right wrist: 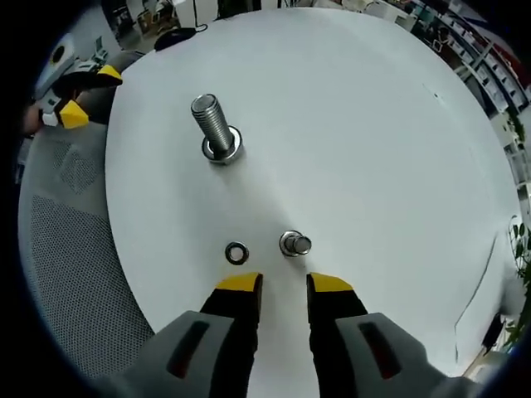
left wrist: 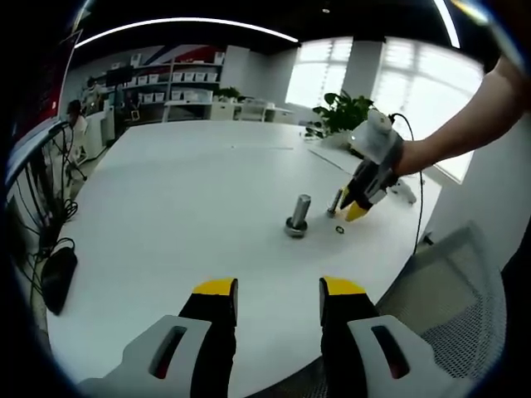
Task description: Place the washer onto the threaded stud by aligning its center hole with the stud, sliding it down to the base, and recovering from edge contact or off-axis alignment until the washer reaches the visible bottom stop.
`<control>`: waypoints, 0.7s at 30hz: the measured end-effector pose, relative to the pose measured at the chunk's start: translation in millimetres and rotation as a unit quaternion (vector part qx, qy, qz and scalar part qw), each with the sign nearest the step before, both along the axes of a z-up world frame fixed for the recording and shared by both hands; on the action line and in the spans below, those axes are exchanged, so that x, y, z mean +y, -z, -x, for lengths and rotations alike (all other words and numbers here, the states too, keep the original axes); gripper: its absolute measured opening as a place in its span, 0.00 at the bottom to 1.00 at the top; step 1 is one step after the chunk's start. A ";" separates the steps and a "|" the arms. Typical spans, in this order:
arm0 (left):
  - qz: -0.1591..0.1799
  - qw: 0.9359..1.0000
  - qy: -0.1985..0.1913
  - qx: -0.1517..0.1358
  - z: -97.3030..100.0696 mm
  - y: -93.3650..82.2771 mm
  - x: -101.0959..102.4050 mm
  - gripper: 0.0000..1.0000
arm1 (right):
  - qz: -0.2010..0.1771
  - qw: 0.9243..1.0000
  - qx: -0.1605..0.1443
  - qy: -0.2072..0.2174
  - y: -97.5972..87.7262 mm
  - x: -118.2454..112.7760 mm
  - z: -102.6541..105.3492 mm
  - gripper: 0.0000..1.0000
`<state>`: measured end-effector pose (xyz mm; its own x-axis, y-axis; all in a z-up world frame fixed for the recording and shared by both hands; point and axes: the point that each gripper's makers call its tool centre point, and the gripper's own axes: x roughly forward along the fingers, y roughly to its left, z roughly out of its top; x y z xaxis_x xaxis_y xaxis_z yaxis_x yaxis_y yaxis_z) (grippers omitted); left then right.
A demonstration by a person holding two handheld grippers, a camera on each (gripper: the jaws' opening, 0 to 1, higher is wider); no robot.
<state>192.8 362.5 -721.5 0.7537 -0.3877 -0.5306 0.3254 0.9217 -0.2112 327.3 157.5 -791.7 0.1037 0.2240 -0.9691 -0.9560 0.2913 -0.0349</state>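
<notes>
White table (left wrist: 182,207) in an office; beyond it, shelving (left wrist: 178,83), bright windows (left wrist: 365,70) and a potted plant (left wrist: 344,108); mesh chair (right wrist: 70,249) beside it.

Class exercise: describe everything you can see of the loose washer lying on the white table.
The washer is a small flat ring, metallic grey with a dark centre hole, lying flat on the white table. Nothing touches it. It sits just ahead of the right gripper, beside a short bolt, apart from the threaded stud.
</notes>
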 end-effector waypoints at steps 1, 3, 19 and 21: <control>0.000 1.000 0.000 0.000 0.1 0.1 -0.1 0.38 | -0.001 1.000 0.001 -0.002 -0.3 0.6 1.6 0.24; 0.001 1.000 0.001 0.001 0.4 0.4 -0.2 0.38 | -0.003 1.000 0.002 -0.003 -1.5 1.2 3.5 0.24; 0.003 1.000 0.004 0.001 0.9 0.1 -1.8 0.38 | -0.020 1.000 0.018 -0.002 1.6 11.9 24.6 0.25; 0.004 1.000 0.004 0.000 0.9 -0.5 -1.8 0.38 | -0.020 1.000 0.017 -0.003 0.9 13.6 24.2 0.25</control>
<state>191.9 360.7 -721.1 0.7512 -0.3970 -0.5273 0.3323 0.9177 -0.2175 303.1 171.2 -792.6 0.0696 0.2639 -0.9620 -0.9583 0.2855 0.0090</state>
